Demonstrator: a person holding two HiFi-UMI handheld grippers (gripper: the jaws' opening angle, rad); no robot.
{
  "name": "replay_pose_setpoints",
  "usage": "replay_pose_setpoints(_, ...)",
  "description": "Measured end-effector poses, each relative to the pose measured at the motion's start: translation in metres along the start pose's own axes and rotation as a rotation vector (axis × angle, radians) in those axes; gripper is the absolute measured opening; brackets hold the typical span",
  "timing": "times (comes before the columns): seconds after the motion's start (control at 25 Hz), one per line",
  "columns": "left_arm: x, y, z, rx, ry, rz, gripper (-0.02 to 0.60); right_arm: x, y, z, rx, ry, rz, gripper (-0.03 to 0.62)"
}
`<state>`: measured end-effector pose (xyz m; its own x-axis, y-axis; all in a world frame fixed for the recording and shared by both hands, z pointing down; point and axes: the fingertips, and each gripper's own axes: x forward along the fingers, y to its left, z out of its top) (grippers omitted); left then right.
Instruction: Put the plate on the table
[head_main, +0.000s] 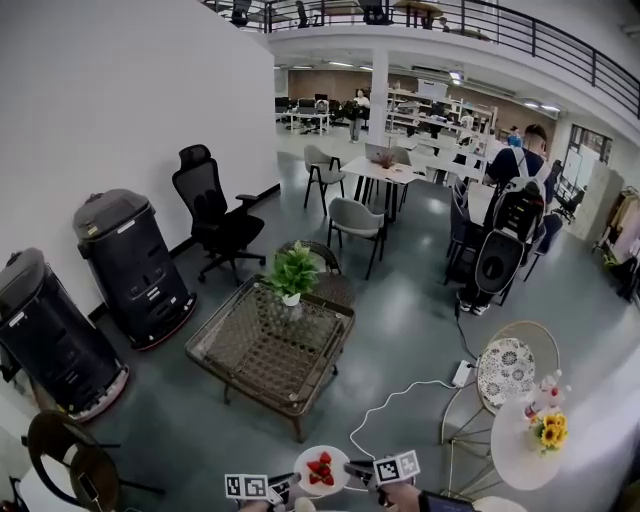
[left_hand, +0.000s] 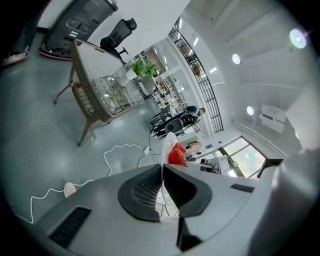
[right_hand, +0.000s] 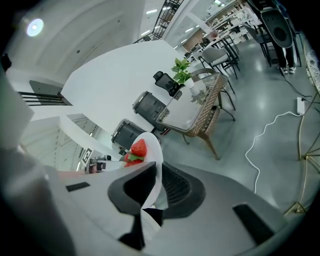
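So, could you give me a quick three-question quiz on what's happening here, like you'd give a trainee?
1. True or false: the plate already rests on the wicker table.
2. What lies on the plate? A) bananas B) strawberries C) nothing
3. Fill the gap: the left tool and the right tool are each shut on the plate's ___.

Key: 1 false, it is held in the air, apart from the table; 2 B; 3 rim.
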<state>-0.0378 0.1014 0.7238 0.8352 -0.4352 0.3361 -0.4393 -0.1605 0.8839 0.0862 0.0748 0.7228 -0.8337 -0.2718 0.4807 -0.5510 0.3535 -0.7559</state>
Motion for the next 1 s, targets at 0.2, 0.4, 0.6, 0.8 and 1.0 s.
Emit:
replay_pose_setpoints(0.2, -0.031, 0.01, 0.044, 0.033, -0.038, 0.021, 0.02, 0.034, 0.024, 0.037, -0.067, 0.003, -0.016, 0.029)
replay_pose_setpoints(0.4, -0.06, 0.018, 0.071, 0.014, -0.1, 0.042, 0.017, 0.068, 0.041, 0.058, -0.109, 0.035, 0.002, 0.029)
replay_pose_setpoints(0.6, -0.075, 0.037, 0.089, -0.004, -0.149, 0.053, 0.017, 0.098, 0.047, 0.07, -0.133, 0.068, 0.023, 0.029)
replay_pose_setpoints(0.8, -0.081, 0.05, 0.104, -0.037, -0.178, 0.071, 0.015, 0.122, 0.045, 0.082, -0.124, 0.103, 0.04, 0.029)
replay_pose_setpoints(1.0, -0.077, 0.066, 0.132, -0.044, -0.186, 0.092, 0.015, 0.147, 0.033, 0.104, -0.118, 0.119, 0.066, 0.029)
